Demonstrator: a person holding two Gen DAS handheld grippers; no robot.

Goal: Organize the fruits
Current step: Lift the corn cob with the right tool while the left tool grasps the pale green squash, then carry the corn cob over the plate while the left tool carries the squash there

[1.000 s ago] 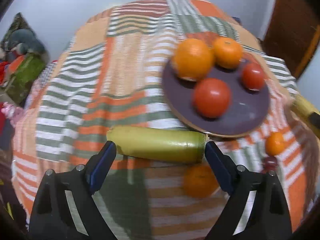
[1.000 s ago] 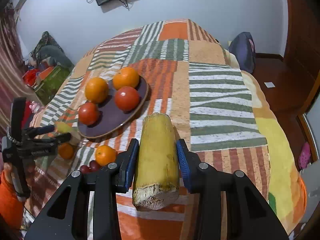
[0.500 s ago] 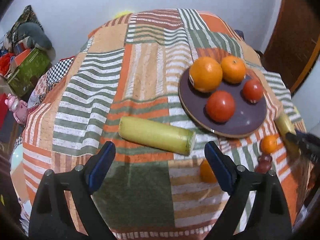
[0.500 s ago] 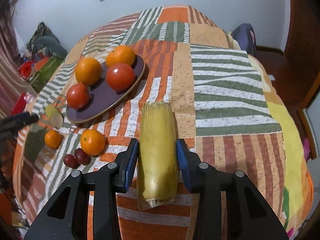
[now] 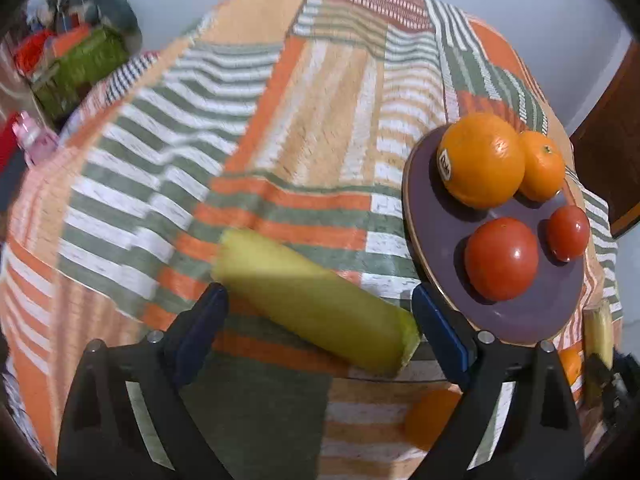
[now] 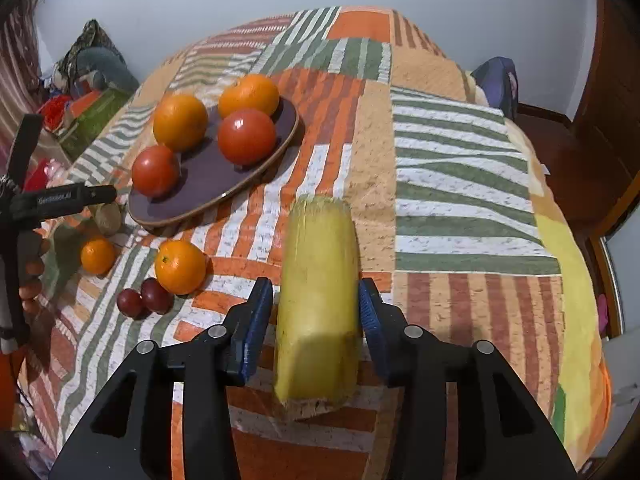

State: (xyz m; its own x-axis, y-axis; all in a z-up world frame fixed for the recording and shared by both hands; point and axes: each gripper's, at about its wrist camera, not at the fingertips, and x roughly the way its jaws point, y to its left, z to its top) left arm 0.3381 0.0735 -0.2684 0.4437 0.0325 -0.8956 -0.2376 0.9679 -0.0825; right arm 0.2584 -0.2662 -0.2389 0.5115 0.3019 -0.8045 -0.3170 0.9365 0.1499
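Note:
A dark purple plate (image 5: 448, 248) (image 6: 208, 184) on the patchwork cloth holds two oranges (image 5: 482, 160) (image 6: 180, 122) and two tomatoes (image 5: 500, 258) (image 6: 246, 136). A yellow-green cut stalk (image 5: 316, 300) lies on the cloth between the fingers of my open left gripper (image 5: 320, 320), which hovers just over it. My right gripper (image 6: 316, 316) stands around a second yellow stalk (image 6: 320, 300); its left pad shows a small gap, so the jaws have loosened. My left gripper also shows in the right wrist view (image 6: 60, 200).
Loose on the cloth left of the right gripper lie two small oranges (image 6: 180, 266) (image 6: 97, 256) and two dark red plums (image 6: 144, 300). Clutter sits off the bed at far left (image 5: 76, 64). A wooden door (image 5: 612, 136) stands at right.
My left gripper has come down closer to the green stalk and swung left. My right gripper's jaws have eased off the yellow stalk, which now rests lower on the cloth.

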